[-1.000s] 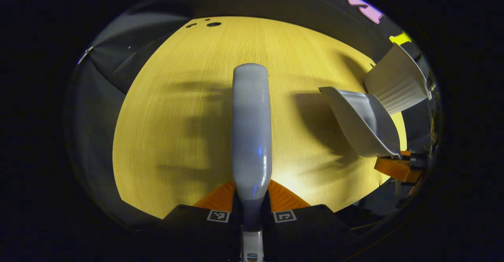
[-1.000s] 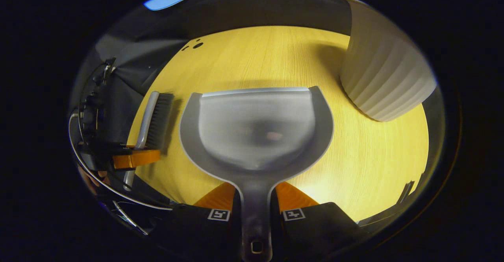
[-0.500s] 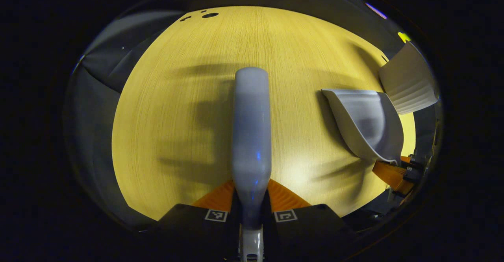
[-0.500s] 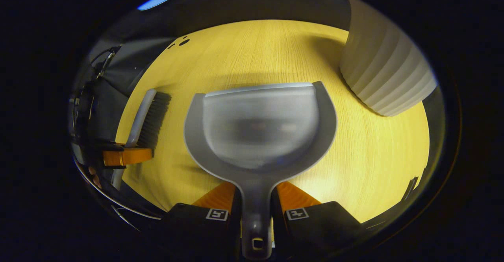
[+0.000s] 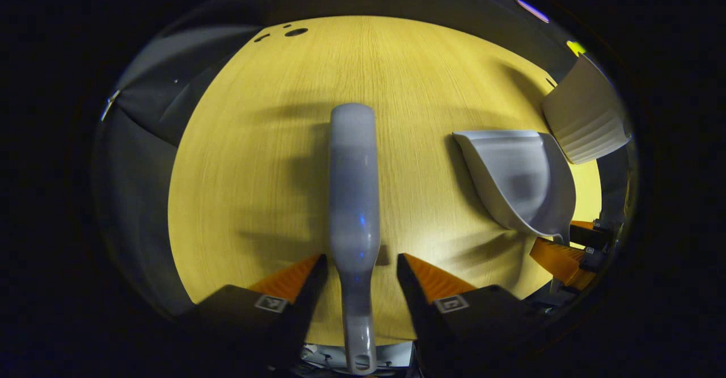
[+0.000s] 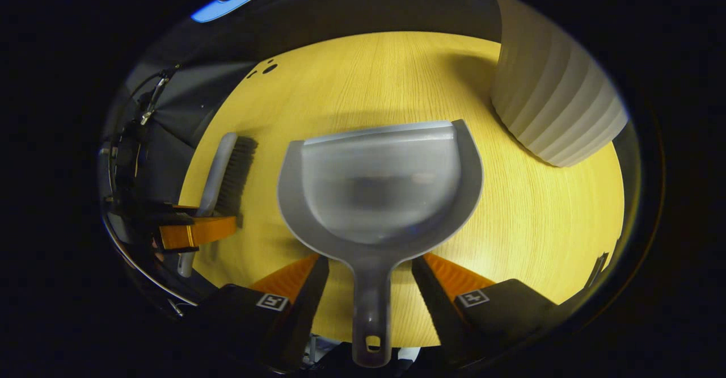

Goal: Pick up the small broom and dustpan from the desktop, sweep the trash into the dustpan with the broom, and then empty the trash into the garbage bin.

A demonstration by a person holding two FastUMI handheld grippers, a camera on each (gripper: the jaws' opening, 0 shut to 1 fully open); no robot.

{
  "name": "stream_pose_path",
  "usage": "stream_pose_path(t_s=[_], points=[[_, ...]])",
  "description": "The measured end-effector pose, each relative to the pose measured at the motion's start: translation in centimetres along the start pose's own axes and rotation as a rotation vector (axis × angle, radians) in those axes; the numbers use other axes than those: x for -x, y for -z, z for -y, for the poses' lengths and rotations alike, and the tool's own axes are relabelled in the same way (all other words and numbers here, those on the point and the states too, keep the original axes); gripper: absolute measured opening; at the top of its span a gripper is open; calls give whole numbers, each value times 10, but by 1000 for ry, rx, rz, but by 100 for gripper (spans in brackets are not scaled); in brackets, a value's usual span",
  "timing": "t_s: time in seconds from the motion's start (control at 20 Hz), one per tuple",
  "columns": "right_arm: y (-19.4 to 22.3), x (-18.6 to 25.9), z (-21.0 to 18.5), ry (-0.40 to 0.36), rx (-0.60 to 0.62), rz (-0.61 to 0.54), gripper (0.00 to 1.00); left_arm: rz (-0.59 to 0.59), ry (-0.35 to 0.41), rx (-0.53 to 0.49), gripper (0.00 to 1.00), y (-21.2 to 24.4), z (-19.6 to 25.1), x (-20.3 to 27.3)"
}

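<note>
On the far left of the left gripper view: grey cloth past the edge of the yellow worktop [image 5: 244, 156]. Near the top edge, a few small dark holes [image 5: 295, 32] in the wood. Down the middle, small broom [image 5: 353, 179], seen from its smooth back, lying long and straight on the worktop. At the bottom, left claw [image 5: 360, 259] spread wide, one finger on each side of the broom's thin handle, gaps on both sides, not pinching anything. Further right, dustpan [image 5: 516, 179] on the worktop, well apart from the broom, open mouth pointing away. Just below its handle end, right claw [image 5: 561, 253], small and at the edge. At the far right, white ribbed garbage bin [image 5: 587, 117], near the dustpan.

On the left of the right gripper view: left claw [image 6: 195, 231], with the broom [image 6: 227, 173] reaching away from it, dark bristles turned toward the dustpan [image 6: 380, 190]. In the middle, the dustpan, wide and grey, flat on the worktop [image 6: 539, 219], near the broom but not touching it. Inside the pan, blurry smudges, too unclear to name. At the bottom, right claw [image 6: 370, 260] spread wide too, the pan's handle lying free between the two fingers, gaps on both sides, nothing pinched. At the upper right, the garbage bin [image 6: 556, 111], standing on the worktop just beside the pan's right corner.
</note>
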State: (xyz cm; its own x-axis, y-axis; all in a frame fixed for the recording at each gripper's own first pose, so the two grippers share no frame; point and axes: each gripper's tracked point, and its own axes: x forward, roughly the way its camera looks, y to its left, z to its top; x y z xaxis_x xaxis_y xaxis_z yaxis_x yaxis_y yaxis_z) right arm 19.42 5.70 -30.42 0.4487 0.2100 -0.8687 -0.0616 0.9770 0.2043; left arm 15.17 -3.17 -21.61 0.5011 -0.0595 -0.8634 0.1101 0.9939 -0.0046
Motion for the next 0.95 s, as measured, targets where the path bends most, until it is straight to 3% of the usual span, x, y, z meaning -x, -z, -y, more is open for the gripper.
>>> stream_pose_path(t_s=[0.05, 0.2, 0.4, 0.55, 0.75, 0.95], points=[[-5, 8, 0, -5, -4, 27, 99, 33, -17, 0, 100, -3, -3, 12], [-22, 33, 2, 7, 6, 121, 99, 147, -23, -12, 97, -16, 3, 57], [-65, 97, 2, 15, 107, 316, 99, 333, 11, 67, 96, -30, 23, 117], [-90, 148, -4, 6, 177, 463, 99, 538, -9, 95, 96, -36, 31, 173], [-97, 200, -20, -65, 225, 597, 99, 737, -28, 129, 96, -18, 50, 231], [-88, 226, -22, -89, 290, 675, 99, 875, -53, 174, 96, 10, 64, 274]])
